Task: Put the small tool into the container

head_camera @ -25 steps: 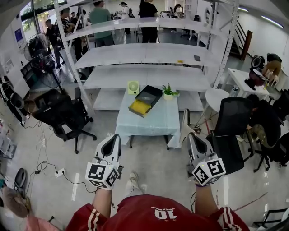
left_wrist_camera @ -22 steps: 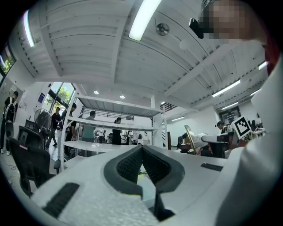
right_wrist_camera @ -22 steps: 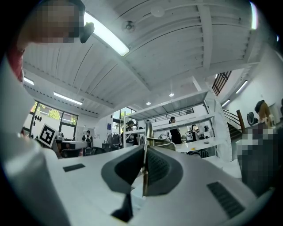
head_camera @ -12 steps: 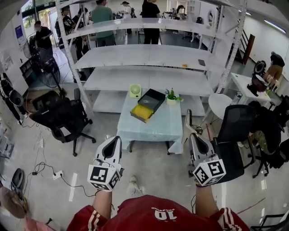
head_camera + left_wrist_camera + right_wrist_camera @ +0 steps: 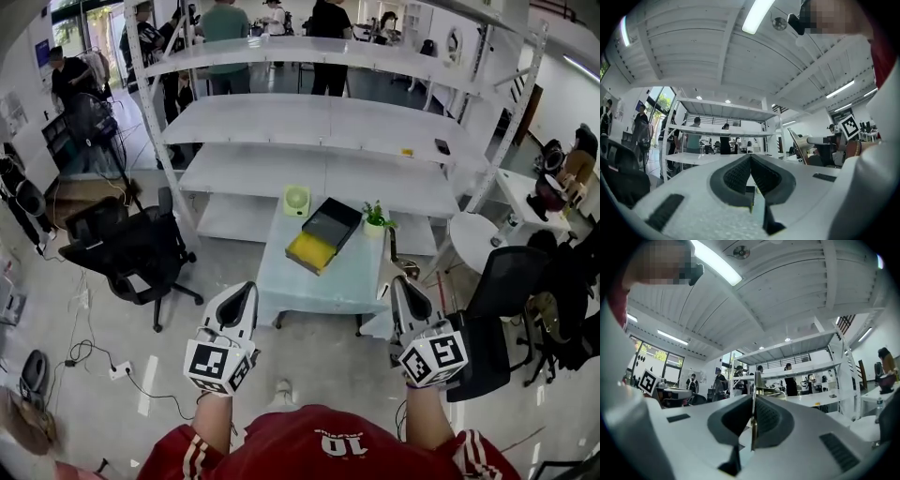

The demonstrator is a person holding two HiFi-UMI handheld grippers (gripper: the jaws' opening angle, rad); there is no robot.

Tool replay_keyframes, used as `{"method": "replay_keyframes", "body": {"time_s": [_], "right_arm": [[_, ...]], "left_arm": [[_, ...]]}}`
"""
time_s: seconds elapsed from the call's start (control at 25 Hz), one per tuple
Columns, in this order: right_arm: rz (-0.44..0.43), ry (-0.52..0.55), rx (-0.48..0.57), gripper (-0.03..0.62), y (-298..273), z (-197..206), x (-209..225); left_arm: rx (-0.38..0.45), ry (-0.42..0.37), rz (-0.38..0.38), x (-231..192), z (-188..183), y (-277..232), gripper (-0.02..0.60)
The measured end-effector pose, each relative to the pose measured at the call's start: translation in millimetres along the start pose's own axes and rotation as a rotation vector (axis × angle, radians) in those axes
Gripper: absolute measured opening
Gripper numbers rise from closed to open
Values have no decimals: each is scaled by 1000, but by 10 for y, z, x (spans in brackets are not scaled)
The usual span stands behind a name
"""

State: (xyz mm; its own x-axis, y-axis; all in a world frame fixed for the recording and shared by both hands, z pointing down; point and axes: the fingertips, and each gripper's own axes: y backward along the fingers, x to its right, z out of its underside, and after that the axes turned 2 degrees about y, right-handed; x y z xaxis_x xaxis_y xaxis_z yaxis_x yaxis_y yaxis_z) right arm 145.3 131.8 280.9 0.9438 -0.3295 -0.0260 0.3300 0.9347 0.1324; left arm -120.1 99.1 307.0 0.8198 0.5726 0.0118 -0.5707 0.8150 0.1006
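Both forearms forward, left tongs closed empty, right tongs clamped on the small tool.

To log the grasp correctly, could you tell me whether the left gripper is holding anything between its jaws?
No, the left gripper has its jaws pressed together, with nothing held between them.

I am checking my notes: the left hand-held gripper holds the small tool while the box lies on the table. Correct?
No. The right hand-held gripper holds the small tool, as the right gripper view shows; the box does lie on the table.
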Motion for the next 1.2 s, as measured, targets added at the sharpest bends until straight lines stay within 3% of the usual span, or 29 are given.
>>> {"method": "replay_keyframes", "body": {"time_s": [0.24, 0.52, 0.68, 0.88, 1.2], "right_arm": [[-28, 6, -7, 12, -821, 45, -219], [6, -22, 7, 14, -1514, 133, -235], [41, -31, 21, 14, -1695, 209, -203], [76, -38, 1, 15, -1854, 354, 7], [85, -82, 13, 15, -2247, 601, 679]], "left_arm": [[17, 5, -15, -746, -20, -328, 2], [-3, 20, 6, -1370, 85, -706, 2], [-7, 23, 34, -1540, 156, -953, 2], [-8, 80, 73, -1580, 217, -1311, 2], [-5, 85, 43, -1625, 334, -2030, 2]]}}
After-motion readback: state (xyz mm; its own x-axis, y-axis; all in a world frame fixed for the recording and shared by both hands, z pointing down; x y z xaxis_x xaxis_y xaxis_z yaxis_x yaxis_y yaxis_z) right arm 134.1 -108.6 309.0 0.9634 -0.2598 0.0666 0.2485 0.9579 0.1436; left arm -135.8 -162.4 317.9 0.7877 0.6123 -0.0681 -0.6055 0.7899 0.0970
